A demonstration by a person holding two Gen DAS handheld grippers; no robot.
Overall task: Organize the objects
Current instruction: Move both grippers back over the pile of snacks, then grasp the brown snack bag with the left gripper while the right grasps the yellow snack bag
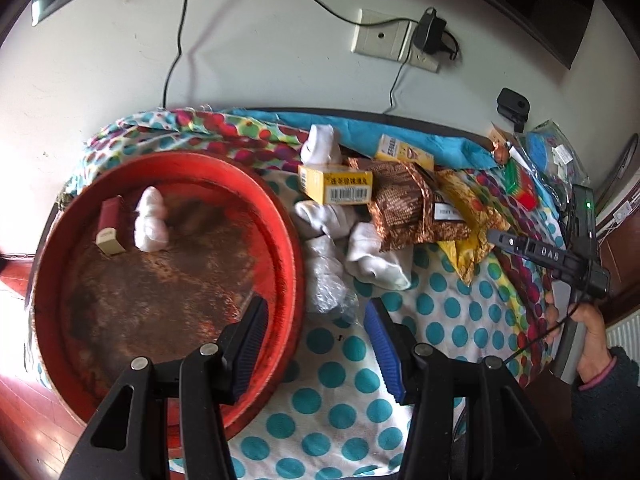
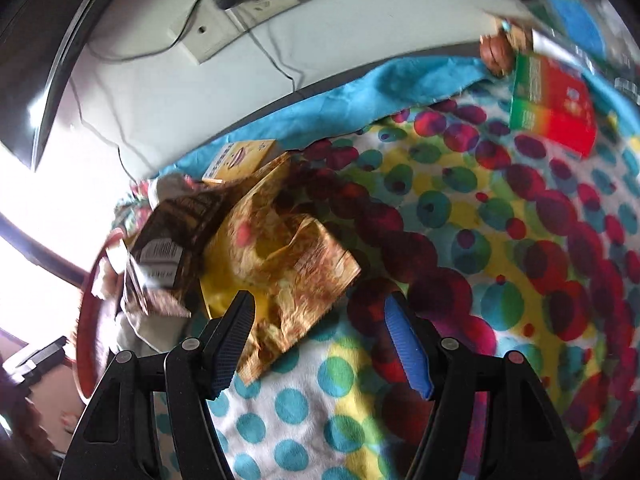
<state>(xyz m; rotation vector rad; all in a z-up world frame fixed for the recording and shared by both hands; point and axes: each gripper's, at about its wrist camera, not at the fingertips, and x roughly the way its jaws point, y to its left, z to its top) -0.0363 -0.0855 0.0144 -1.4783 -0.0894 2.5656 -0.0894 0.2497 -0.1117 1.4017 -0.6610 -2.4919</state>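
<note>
Early: red tray (image 1: 288, 240) holds two items; socks, boxes, packets remain outside; left gripper (image 1: 316, 344) and right gripper (image 2: 320, 344) both gape empty

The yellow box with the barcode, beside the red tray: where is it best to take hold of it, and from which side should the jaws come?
Probably grip the yellow box across its two short ends, coming down from above. It lies flat on the white socks, long face up, and a brown snack packet crowds its right end, so the jaws may have to nudge in there. The left gripper is open and empty.
</note>
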